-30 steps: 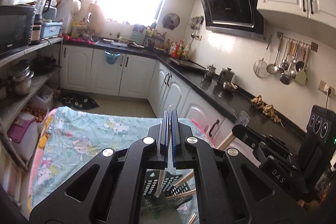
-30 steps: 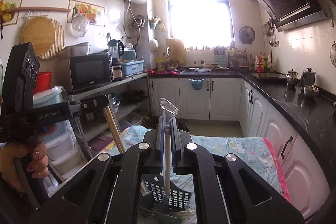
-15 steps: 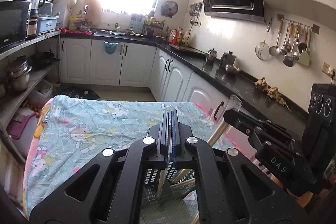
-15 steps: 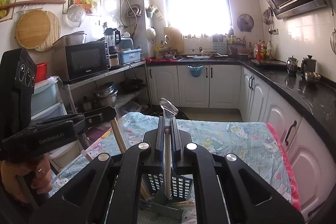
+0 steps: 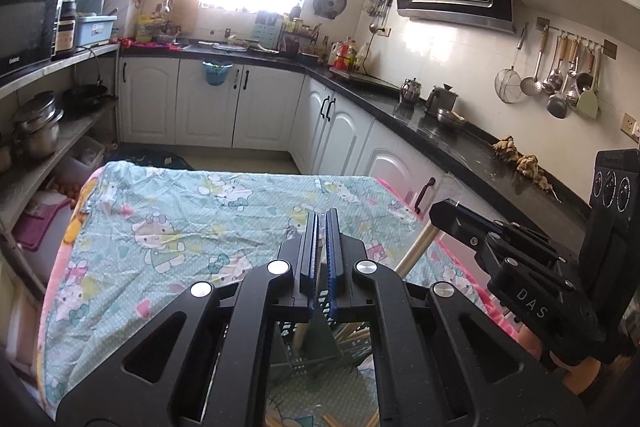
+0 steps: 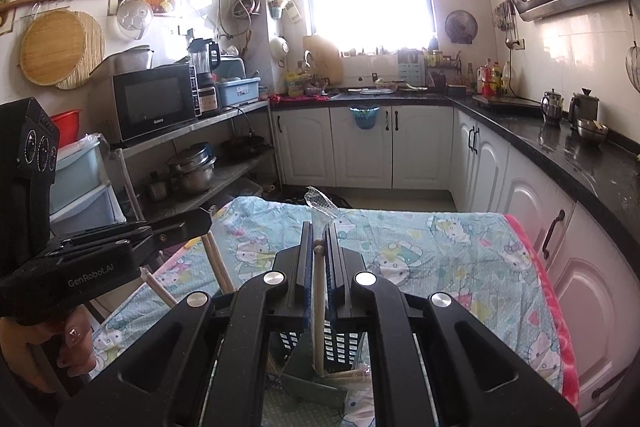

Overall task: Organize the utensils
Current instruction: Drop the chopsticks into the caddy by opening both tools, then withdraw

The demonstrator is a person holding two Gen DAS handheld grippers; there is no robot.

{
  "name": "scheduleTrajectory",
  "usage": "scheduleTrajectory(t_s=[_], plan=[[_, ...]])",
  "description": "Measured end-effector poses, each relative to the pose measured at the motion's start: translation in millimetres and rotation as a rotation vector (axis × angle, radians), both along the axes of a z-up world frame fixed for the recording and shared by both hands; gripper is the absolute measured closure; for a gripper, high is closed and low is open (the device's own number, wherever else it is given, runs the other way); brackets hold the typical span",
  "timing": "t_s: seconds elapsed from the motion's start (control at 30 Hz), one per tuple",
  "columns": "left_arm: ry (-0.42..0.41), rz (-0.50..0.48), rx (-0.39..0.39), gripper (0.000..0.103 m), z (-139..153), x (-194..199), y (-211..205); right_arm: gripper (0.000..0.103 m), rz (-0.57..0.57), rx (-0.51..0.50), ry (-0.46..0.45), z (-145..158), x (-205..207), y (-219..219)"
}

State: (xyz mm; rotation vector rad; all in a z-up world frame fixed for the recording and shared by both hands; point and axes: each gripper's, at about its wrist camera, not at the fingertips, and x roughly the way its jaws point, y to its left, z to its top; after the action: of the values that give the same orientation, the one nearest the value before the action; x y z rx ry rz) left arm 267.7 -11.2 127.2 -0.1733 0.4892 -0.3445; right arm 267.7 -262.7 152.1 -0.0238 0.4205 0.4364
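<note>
My right gripper (image 6: 319,233) is shut on a pair of wooden chopsticks (image 6: 319,307) in a clear plastic sleeve, held upright over a dark slotted utensil basket (image 6: 344,347). My left gripper (image 5: 320,227) is shut on another wooden chopstick pair (image 5: 302,337) above the same basket (image 5: 320,351). Each gripper shows in the other's view: the right gripper (image 5: 520,267) with its chopsticks (image 5: 416,247), the left gripper (image 6: 120,247) with its chopsticks (image 6: 218,263). More chopsticks lie in the basket.
The basket stands on a table with a pale blue cartoon-print cloth (image 5: 180,227). White cabinets and a black counter (image 6: 560,155) run along the right. Metal shelves with pots and a microwave (image 6: 156,103) stand on the left.
Both grippers have tilted downward and lowered toward the basket and table, each keeping its chopsticks. The table fills more of both views.
</note>
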Motion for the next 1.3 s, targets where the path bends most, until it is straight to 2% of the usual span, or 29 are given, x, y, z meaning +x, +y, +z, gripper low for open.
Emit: scheduleTrajectory(t_s=[0.13, 0.23, 0.3, 0.37, 0.43, 0.5, 0.8, 1.17, 1.3], plan=[[0.018, 0.006, 0.001, 0.102, -5.7, -1.0, 2.3, 0.093, -0.01, -0.01, 0.029, -6.4, 2.6, -0.1], [0.025, 0.015, 0.004, 0.099, -7.6, -3.9, 3.5, 0.084, -0.015, -0.017, 0.052, -11.7, 3.1, 0.5], [0.027, 0.019, 0.001, 0.087, -7.5, -5.7, 5.9, 0.076, -0.018, -0.024, 0.065, -14.5, 3.2, 0.4], [0.03, 0.025, 0.002, 0.077, -7.2, -7.7, 7.8, 0.073, -0.022, -0.025, 0.074, -16.6, 2.6, -0.6], [0.026, 0.029, -0.002, 0.075, -5.0, -10.9, 10.6, 0.069, -0.026, -0.029, 0.085, -18.1, 2.1, -1.6], [0.015, 0.033, -0.005, 0.062, -1.3, -15.8, 12.9, 0.062, -0.028, -0.026, 0.087, -17.6, -0.6, -3.6], [-0.021, 0.048, -0.008, 0.029, 10.5, -34.5, 21.1, 0.049, -0.031, -0.037, 0.062, -11.1, -16.3, -12.0], [-0.042, 0.066, -0.029, 0.012, 14.0, -60.9, 31.0, 0.042, -0.017, -0.037, 0.007, 6.5, -45.1, -25.1], [-0.047, 0.068, -0.035, 0.011, 13.3, -71.3, 35.5, 0.04, -0.015, -0.035, -0.005, 9.6, -55.9, -27.8]])
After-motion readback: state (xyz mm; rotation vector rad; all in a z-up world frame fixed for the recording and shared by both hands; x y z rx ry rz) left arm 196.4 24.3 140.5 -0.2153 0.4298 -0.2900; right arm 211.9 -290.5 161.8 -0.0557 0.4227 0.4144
